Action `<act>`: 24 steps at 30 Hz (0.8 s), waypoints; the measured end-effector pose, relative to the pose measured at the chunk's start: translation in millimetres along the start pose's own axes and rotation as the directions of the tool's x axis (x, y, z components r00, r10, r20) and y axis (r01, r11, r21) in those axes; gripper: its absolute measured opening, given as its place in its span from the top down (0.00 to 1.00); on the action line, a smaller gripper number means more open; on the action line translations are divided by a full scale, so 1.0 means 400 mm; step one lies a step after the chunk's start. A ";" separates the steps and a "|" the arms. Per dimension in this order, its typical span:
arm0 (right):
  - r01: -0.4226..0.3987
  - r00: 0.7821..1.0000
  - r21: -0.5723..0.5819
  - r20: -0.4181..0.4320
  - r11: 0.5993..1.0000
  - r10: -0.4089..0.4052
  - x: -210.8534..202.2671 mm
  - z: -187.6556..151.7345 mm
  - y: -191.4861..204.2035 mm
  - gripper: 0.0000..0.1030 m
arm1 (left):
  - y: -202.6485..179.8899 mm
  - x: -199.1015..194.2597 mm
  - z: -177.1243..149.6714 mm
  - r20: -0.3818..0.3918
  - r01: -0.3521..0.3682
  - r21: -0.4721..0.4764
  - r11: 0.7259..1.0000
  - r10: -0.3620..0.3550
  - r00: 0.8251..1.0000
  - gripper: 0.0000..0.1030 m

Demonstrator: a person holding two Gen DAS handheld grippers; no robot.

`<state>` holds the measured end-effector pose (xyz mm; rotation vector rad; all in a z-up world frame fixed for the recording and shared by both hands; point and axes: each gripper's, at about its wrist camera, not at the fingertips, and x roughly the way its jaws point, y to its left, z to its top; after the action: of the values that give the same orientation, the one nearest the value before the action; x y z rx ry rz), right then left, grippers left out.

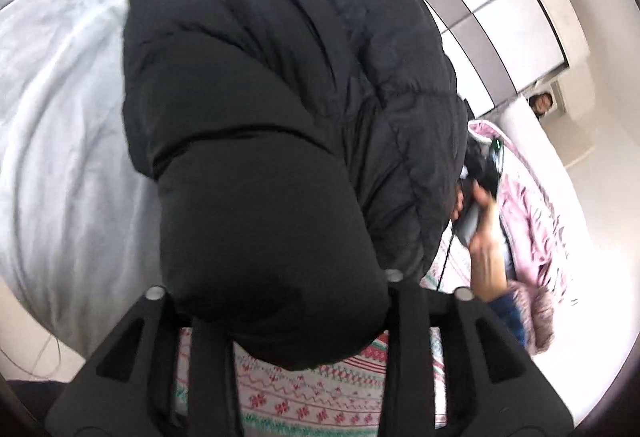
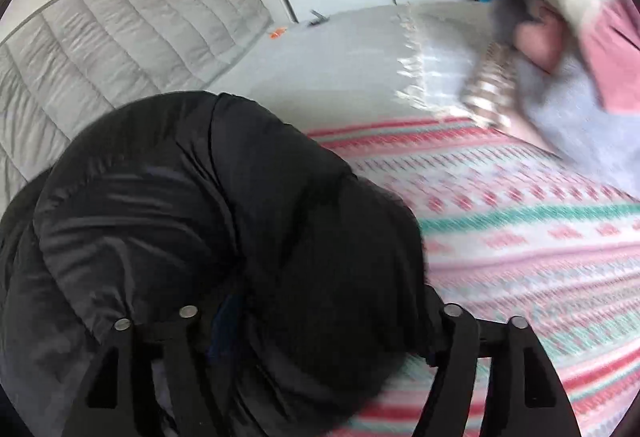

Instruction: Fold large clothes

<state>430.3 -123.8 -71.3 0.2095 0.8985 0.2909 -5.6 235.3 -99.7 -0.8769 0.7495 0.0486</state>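
Observation:
A black puffer jacket [image 1: 272, 85] hangs bunched from my left gripper [image 1: 276, 313], which is shut on a thick padded fold of it above the bed. In the right wrist view the same black jacket [image 2: 200, 205] fills the lower left, and my right gripper [image 2: 316, 337] is shut on another bunched part of it. The fingertips of both grippers are buried in the fabric. In the left wrist view the right hand and its gripper [image 1: 476, 205] show at the jacket's far edge.
A patterned pink, white and green blanket [image 2: 500, 237] covers the bed under the jacket. A grey quilt [image 2: 120, 33] lies behind it. A pink padded garment [image 1: 532, 221] lies to the right. A pale grey duvet [image 1: 60, 117] lies left. Wardrobe doors [image 1: 500, 9] stand beyond.

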 end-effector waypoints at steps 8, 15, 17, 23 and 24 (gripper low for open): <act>-0.045 0.994 0.058 0.103 0.997 0.038 -0.266 -0.050 -0.093 0.19 | -0.002 -0.156 -0.008 0.151 0.071 -0.013 0.997 -0.068 0.986 0.19; -0.224 0.974 -0.205 -0.069 0.953 0.215 -0.447 -0.304 0.022 0.19 | -0.086 -0.300 -0.086 0.421 -0.126 0.136 0.983 0.058 0.905 0.15; -0.242 0.970 -0.286 -0.070 0.927 0.231 -0.493 -0.377 0.067 0.19 | -0.152 -0.342 -0.147 0.566 -0.248 0.208 0.946 0.090 0.819 0.06; -0.266 0.962 -0.415 -0.062 0.870 0.264 -0.629 -0.517 0.177 0.19 | -0.311 -0.323 -0.273 0.600 -0.377 0.329 0.866 0.117 0.792 0.01; -0.268 0.961 -0.430 -0.056 0.862 0.271 -0.646 -0.529 0.181 0.19 | -0.330 -0.307 -0.283 0.581 -0.391 0.338 0.856 0.137 0.802 0.01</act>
<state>99.0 -129.7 12.2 -0.0816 0.7750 0.7440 -118.8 99.6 19.3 -0.2732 0.3169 0.3583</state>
